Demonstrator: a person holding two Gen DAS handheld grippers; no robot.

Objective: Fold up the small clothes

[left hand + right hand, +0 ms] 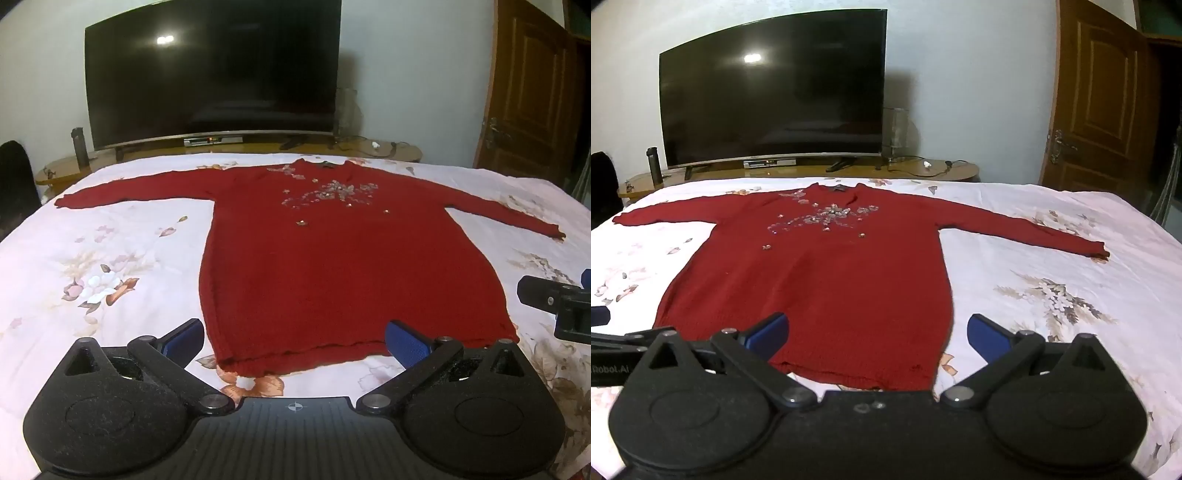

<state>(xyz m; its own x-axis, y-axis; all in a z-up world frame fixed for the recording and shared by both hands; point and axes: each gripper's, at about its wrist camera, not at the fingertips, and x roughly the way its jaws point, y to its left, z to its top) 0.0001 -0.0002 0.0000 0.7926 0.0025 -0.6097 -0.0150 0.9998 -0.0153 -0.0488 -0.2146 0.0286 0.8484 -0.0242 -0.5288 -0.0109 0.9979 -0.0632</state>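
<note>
A dark red knit sweater (332,266) with silvery beadwork on the chest lies flat and face up on the bed, both sleeves spread out, hem toward me. It also shows in the right wrist view (820,288). My left gripper (295,341) is open and empty, hovering just before the hem, nearer its left corner. My right gripper (877,332) is open and empty, over the hem near its right corner. The right gripper shows at the right edge of the left wrist view (557,302).
The bed has a white floral sheet (103,266). Behind it a low wooden stand (923,171) bears a large dark TV (210,74), a dark bottle (79,146) and cables. A brown door (1104,99) stands at the right.
</note>
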